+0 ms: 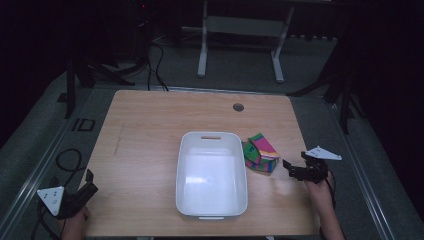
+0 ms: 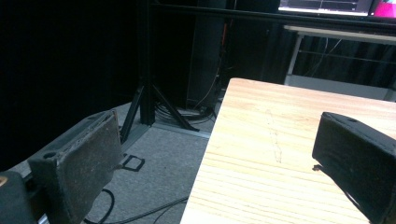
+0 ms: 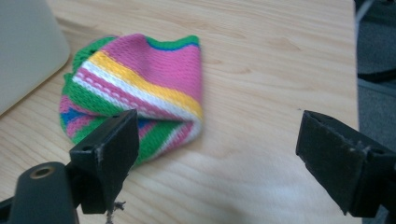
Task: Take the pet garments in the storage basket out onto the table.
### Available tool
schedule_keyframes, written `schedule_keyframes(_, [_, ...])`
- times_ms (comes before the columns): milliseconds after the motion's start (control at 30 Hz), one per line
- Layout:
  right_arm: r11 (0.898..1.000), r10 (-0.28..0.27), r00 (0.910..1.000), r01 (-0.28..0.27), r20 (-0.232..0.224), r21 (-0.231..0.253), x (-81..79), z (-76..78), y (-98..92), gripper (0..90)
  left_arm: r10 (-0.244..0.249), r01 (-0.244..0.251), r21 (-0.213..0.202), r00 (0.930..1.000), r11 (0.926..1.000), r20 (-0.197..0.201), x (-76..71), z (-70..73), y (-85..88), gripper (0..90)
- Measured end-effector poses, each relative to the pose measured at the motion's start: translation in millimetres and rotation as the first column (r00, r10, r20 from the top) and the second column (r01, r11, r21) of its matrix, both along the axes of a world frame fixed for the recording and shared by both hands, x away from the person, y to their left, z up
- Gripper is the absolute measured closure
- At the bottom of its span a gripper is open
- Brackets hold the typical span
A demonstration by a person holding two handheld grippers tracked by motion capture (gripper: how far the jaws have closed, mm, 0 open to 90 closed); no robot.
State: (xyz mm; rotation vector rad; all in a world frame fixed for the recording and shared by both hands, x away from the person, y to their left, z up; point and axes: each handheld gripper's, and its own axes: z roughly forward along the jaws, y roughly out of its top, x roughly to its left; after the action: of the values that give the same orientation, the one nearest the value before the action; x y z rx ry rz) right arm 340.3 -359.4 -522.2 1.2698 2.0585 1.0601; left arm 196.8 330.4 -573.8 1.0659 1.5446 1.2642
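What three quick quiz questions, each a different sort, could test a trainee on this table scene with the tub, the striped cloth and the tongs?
1. True or false: the white tub has the striped cloth inside it.
2. Which tongs are nearer the cloth? A) left tongs B) right tongs
3. Fill in: the jaws of the right tongs are ___.

Key: 1 false, the cloth lies on the wooden table beside the tub. 2 B. 3 open, nothing between them.
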Motion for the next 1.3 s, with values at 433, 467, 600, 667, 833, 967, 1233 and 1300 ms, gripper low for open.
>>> schedule_keyframes(433, [0.997, -0.066, 0.9976, 0.065, 0.02, 0.048, -35.8, -21.5, -27.9, 13.3, -0.001, 0.001, 0.0, 1.0, 1.0, -0.001, 0.0, 0.0, 0.1, 1.8])
schedule_keyframes(467, [0.996, -0.076, 0.9965, 0.074, 0.035, 0.054, -40.4, -23.0, -29.3, 13.3, -0.001, 0.001, -0.001, 1.0, 1.0, -0.001, 0.1, 0.0, 0.1, 1.9])
schedule_keyframes(600, [0.994, -0.087, 0.9934, 0.081, 0.075, 0.071, -52.9, -26.4, -33.3, 13.2, 0.0, 0.0, -0.001, 1.0, 1.0, -0.001, 0.1, 0.0, 0.1, 1.9])
schedule_keyframes(667, [0.993, -0.097, 0.9908, 0.091, 0.094, 0.07, -58.7, -27.3, -34.1, 13.2, -0.001, 0.001, -0.001, 1.0, 1.0, -0.001, 0.2, 0.1, 0.2, 1.9])
schedule_keyframes(833, [0.988, -0.135, 0.9818, 0.125, 0.133, 0.087, -67.0, -30.5, -37.3, 13.3, -0.002, 0.002, -0.003, 1.0, 1.0, -0.001, 0.1, 0.1, 0.4, 1.9])
schedule_keyframes(967, [0.985, -0.153, 0.9745, 0.138, 0.164, 0.1, -68.1, -32.1, -39.8, 13.3, -0.002, 0.002, -0.005, 1.0, 1.0, -0.001, 0.0, 0.1, 0.7, 1.9])
schedule_keyframes(1233, [0.985, -0.165, 0.9699, 0.151, 0.179, 0.086, -68.4, -34.6, -40.1, 13.7, -0.004, 0.004, -0.006, 1.0, 1.0, 0.0, 0.0, 0.1, 0.8, 1.9])
schedule_keyframes(1300, [0.985, -0.164, 0.9701, 0.15, 0.179, 0.087, -68.3, -34.6, -40.3, 13.7, -0.005, 0.005, -0.005, 1.0, 1.0, 0.0, 0.0, 0.1, 0.7, 1.9])
